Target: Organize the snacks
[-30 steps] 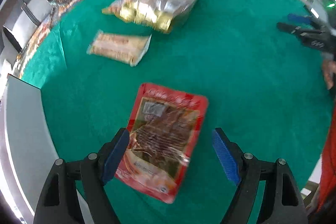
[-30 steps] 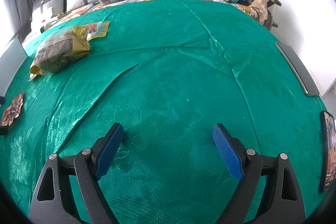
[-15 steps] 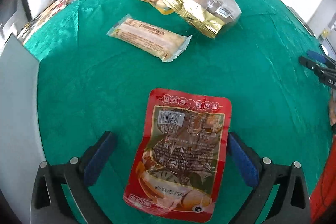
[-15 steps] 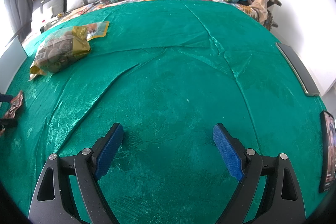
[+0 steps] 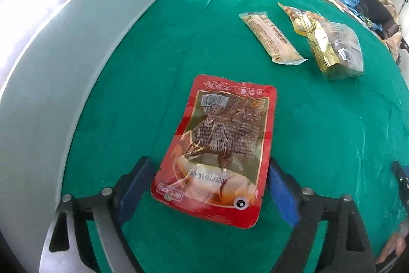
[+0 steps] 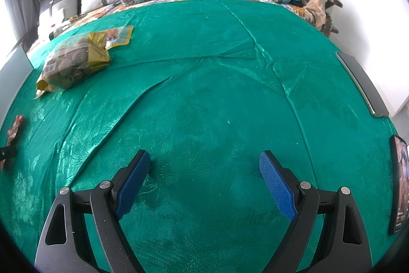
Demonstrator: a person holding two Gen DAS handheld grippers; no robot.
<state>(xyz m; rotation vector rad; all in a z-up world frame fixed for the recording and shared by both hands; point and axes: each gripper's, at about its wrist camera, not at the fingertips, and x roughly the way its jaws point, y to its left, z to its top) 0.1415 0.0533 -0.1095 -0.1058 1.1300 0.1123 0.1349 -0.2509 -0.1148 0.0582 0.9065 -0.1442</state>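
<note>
three snacks lie on the green cloth [image 5: 319,145] in the left wrist view. the red pouch [image 5: 219,152] is closest, flat on the cloth, and its near end sits between the two blue pads of the left gripper [image 5: 207,188]. a long tan bar pack [image 5: 271,41] and a gold bag [image 5: 334,47] lie farther away, close side by side, with the bar's far-right tip almost at the bag. a pale gray wall [image 5: 64,68], maybe the side of a box, stands along the left. the step now looks like picking up the red pouch. to do it well, the pads should close gently on both long edges near the bottom, so the thin pack does not bend or slip out, and then lift it straight up. the left fingers are wide apart, about as wide as the pouch. one pad is just beside each edge, but i cannot tell if they touch it, and nothing is squeezed yet. in the right wrist view, the right gripper [image 6: 204,181] hangs over a bare part of the green cloth. its fingers are wide apart too, and it holds nothing. the gold bag [image 6: 74,60] lies far off at the upper left, and a bit of the red pouch [image 6: 15,127] peeks in at the left edge. two dark phones or screens [image 6: 363,83] rest at the right edge of the cloth.
</note>
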